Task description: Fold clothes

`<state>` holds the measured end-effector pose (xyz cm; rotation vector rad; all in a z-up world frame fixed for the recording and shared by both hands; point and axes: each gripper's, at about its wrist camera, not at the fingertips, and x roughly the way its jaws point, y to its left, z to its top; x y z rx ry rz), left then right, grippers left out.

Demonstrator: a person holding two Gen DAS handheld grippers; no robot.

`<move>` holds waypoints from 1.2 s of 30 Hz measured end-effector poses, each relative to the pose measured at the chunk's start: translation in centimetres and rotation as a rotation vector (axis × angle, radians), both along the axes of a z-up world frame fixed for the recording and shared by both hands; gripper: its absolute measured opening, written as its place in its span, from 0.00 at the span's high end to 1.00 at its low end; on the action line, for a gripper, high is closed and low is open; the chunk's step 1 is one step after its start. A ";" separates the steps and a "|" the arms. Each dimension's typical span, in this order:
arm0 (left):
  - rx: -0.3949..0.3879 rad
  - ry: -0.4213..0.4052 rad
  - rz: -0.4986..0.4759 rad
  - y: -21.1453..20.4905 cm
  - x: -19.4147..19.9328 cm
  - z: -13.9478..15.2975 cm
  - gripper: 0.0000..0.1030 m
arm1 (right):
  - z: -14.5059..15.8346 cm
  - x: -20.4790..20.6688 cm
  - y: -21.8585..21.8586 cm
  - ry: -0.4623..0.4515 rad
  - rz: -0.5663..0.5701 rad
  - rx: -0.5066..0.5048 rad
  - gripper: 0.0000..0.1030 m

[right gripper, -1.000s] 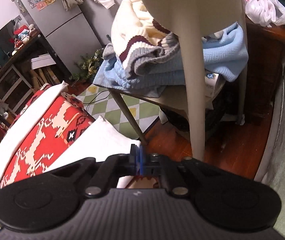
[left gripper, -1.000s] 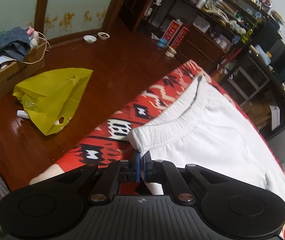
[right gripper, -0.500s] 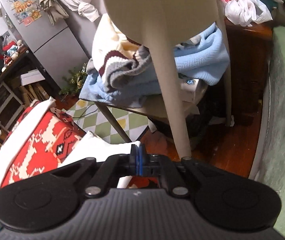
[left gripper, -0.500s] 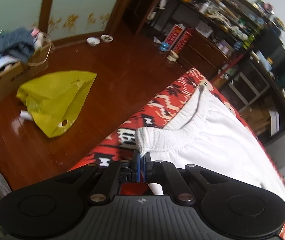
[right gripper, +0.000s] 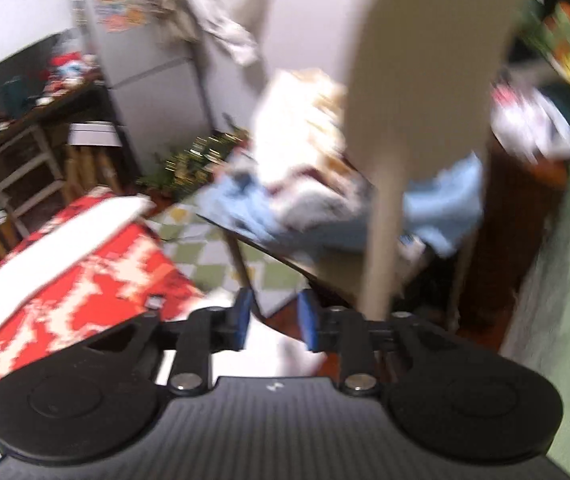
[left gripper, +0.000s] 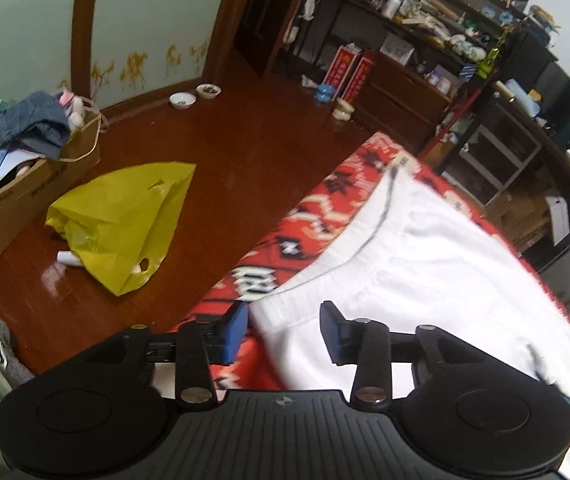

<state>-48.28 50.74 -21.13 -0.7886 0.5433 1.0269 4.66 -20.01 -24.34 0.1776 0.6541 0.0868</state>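
A white garment with an elastic waistband lies flat on a red patterned cloth. My left gripper hovers just above its near corner. Its jaws are opening, and the blue pads stand apart from the fabric without pressing it. The right wrist view is blurred. There my right gripper is also opening, over a white corner of the garment at the edge of the red cloth. Nothing is pinched between its pads.
On the wooden floor to the left lie a yellow plastic bag, a cardboard box of clothes and two small bowls. Cluttered shelves stand behind. A beige chair with piled clothes stands close to the right gripper.
Both grippers were shut on the white garment's corners; now both have opened and let go. Both have risen, and the right view has swung and blurred.
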 end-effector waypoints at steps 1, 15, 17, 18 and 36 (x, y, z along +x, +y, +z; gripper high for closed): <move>0.011 -0.007 -0.019 -0.3 0.8 0.4 0.55 | 0.5 -0.1 0.8 -0.008 0.032 0.013 0.65; 0.004 -0.074 -0.499 -5.3 17.9 -0.2 0.50 | 1.7 4.4 11.5 0.177 0.303 0.359 0.50; -0.008 -0.064 -0.532 -5.8 19.7 -0.7 0.50 | 1.4 6.0 12.2 0.212 0.290 0.372 0.50; -0.016 -0.058 -0.547 -6.0 20.4 -1.1 0.50 | 1.3 6.8 12.5 0.229 0.284 0.379 0.50; -0.049 0.051 -0.519 -5.8 25.1 -1.5 0.50 | -7.9 30.7 13.3 0.305 0.032 0.395 0.91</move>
